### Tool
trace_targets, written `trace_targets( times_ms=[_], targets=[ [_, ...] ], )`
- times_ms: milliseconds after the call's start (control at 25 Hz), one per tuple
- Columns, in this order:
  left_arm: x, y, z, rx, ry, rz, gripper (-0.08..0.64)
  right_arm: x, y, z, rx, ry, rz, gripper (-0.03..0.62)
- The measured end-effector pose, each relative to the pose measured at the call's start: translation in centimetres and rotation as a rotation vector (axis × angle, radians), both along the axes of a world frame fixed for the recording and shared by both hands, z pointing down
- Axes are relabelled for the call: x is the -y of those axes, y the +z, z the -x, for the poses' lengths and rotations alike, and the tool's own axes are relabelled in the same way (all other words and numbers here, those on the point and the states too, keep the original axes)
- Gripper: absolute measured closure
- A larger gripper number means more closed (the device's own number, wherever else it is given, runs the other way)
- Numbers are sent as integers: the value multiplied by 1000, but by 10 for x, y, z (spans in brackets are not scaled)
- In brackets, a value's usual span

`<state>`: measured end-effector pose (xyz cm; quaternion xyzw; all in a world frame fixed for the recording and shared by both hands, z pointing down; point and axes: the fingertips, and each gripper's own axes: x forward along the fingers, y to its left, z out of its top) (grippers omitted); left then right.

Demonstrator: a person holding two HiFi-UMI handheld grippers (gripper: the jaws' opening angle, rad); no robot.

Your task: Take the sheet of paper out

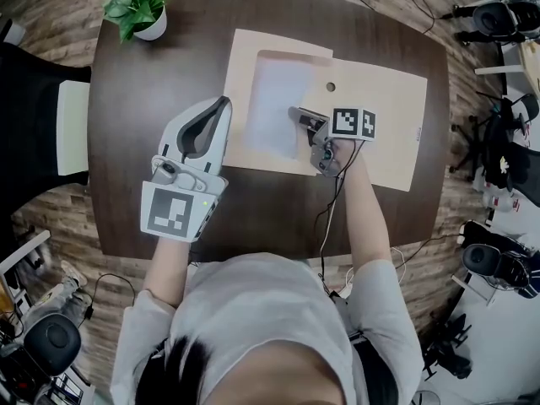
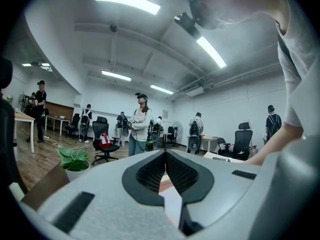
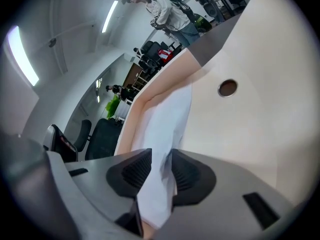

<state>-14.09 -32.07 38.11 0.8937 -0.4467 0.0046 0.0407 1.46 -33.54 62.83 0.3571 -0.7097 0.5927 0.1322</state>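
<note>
A tan envelope (image 1: pixel 380 125) lies flat on the dark table (image 1: pixel 126 159), its flap open to the left. A white sheet of paper (image 1: pixel 274 108) lies partly out of it on the flap. My right gripper (image 1: pixel 297 113) is at the sheet's right edge, pointing down and left. In the right gripper view the sheet (image 3: pixel 167 119) passes between the jaws of the right gripper (image 3: pixel 161 159), which stand apart without pinching it. My left gripper (image 1: pixel 224 101) is shut and empty, its tips at the envelope's left edge. The left gripper (image 2: pixel 165 153) points level across the room.
A potted plant (image 1: pixel 139 8) stands at the table's far left corner. A small round hole (image 1: pixel 331 86) marks the envelope (image 3: pixel 240 134). Office chairs and cables ring the table, and several people stand across the room.
</note>
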Motion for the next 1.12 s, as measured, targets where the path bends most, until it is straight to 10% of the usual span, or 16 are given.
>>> trace_targets(
  times_ms=[1120],
  targets=[
    [6,9,14,17,-14,39,551,5,0,27,67,-58,11,484]
  ],
)
